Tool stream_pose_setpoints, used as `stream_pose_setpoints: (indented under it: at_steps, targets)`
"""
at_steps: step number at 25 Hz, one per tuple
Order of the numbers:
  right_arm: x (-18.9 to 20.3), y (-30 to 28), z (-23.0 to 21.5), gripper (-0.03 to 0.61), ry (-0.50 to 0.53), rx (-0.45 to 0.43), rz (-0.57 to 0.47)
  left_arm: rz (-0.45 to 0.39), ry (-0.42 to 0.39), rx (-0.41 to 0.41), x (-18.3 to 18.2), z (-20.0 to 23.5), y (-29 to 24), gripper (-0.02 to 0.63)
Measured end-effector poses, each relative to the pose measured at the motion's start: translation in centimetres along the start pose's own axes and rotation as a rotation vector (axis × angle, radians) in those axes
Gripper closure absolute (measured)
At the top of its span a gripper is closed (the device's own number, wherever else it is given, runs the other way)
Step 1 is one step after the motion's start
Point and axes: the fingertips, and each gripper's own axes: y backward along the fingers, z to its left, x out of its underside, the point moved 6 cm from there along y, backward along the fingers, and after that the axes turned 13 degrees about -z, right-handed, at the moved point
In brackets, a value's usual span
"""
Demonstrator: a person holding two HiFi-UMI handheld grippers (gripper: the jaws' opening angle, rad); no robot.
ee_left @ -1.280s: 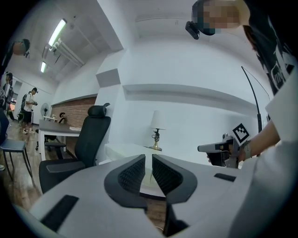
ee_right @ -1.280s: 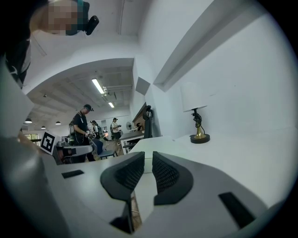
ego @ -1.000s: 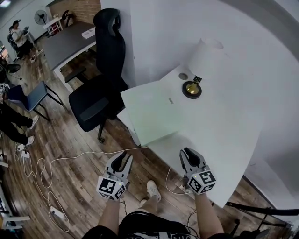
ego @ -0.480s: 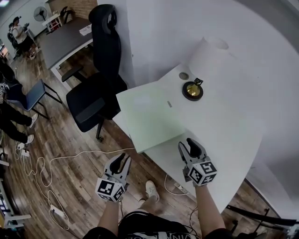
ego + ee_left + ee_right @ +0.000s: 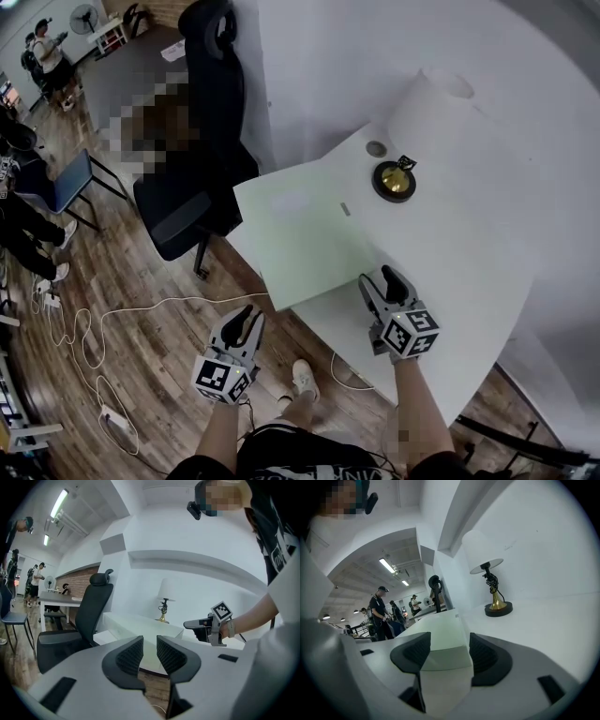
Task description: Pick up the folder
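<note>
Nearest us, our left gripper (image 5: 247, 317) hangs over the floor, short of the table (image 5: 469, 281). Its jaws stand a narrow gap apart with nothing in them. Our right gripper (image 5: 385, 279) is above the table, jaws opening on nothing yet. The pale green folder (image 5: 295, 225) lies flat just ahead, its left side seemingly overhanging the table's edge. We judge it light, thin, smooth and floppy, best pinched at that overhang. Beyond stands a lamp (image 5: 396, 180).
</note>
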Motion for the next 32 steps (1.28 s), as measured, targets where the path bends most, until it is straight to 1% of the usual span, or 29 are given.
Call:
stream_pose_setpoints:
  at_steps: [4, 8, 19, 25, 32]
  targets:
    - [0.4, -0.8, -0.7, 0.319, -0.015, 0.014, 0.020, 0.013, 0.007, 0.001, 0.2, 0.0, -0.3, 0.523]
    - [0.7, -1.8, -1.1, 0.316, -0.031, 0.009, 0.043, 0.023, 0.009, -0.002, 0.5, 0.2, -0.3, 0.523]
    - [1.1, -2.6, -1.0, 0.314, -0.005, -0.001, 0.071, 0.025, 0.015, -0.014, 1.1, 0.8, -0.2, 0.523]
    - [1.4, -2.4, 0.4, 0.314, 0.018, -0.038, 0.092, 0.025, 0.016, -0.010, 1.1, 0.5, 0.1, 0.523]
    - [2.1, -1.6, 1.8, 0.314, 0.007, -0.050, 0.094, 0.024, 0.010, -0.014, 0.8, 0.5, 1.3, 0.523]
